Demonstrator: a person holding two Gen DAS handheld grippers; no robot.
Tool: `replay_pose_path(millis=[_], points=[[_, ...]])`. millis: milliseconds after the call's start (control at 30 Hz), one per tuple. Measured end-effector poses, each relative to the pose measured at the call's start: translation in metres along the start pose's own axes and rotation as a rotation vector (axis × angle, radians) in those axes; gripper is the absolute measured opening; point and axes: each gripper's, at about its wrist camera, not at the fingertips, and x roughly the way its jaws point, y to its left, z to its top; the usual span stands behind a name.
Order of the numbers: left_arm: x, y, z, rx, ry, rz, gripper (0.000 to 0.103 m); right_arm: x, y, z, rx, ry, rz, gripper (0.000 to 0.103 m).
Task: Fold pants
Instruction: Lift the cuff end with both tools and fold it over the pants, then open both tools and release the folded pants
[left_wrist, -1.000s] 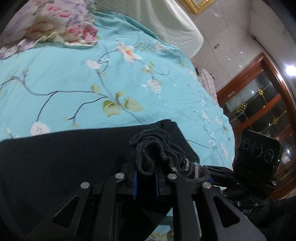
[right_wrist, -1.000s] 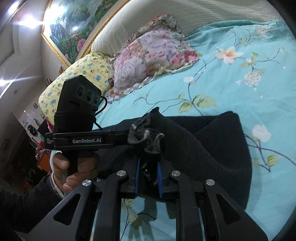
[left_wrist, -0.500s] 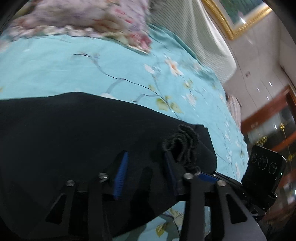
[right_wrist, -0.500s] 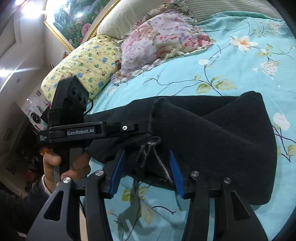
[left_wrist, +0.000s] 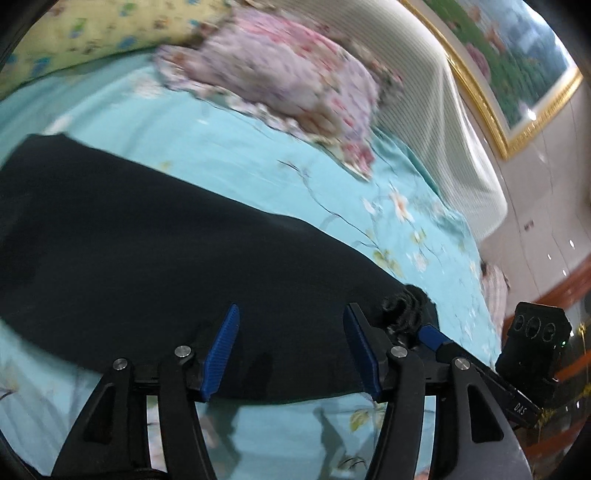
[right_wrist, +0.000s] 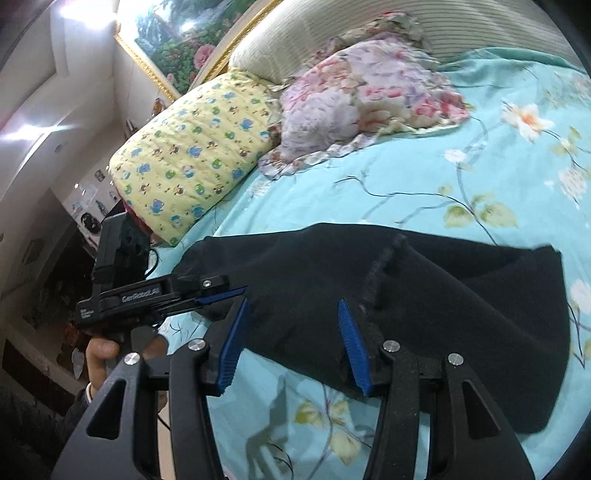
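Now both the left gripper (left_wrist: 291, 349) and right gripper (right_wrist: 291, 343) gape wide, empty, over folded black fabric pants (right_wrist: 461, 306) at lower frame.

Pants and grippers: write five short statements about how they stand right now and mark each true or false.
1. The left gripper is open. True.
2. The right gripper is shut on the pants. False: its fingers are spread, and nothing is pinched.
3. The pants lie on the teal sheet. True.
4. The pants are white. False: they are black.
5. The yellow pillow lies on top of the pants. False: it sits apart, near the headboard.
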Motion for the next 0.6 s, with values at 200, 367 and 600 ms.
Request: replay_pose_path(millis=[200,367,600], points=[[-0.035,0.035,0.001,-0.076,-0.068,0.055,0.06,0.023,0.015,0.011,-0.045,0.04,0.017,0.052],[-0.056,0.051,-0.007,-0.12,-0.094,0.083,0.064,0.042,0.029,0.022,-0.085,0.071,0.033,0.052],[-0.082,0.081,-0.015,-0.193,-0.138,0.133,0.068,0.076,0.059,0.042,-0.176,0.131,0.063,0.054]])
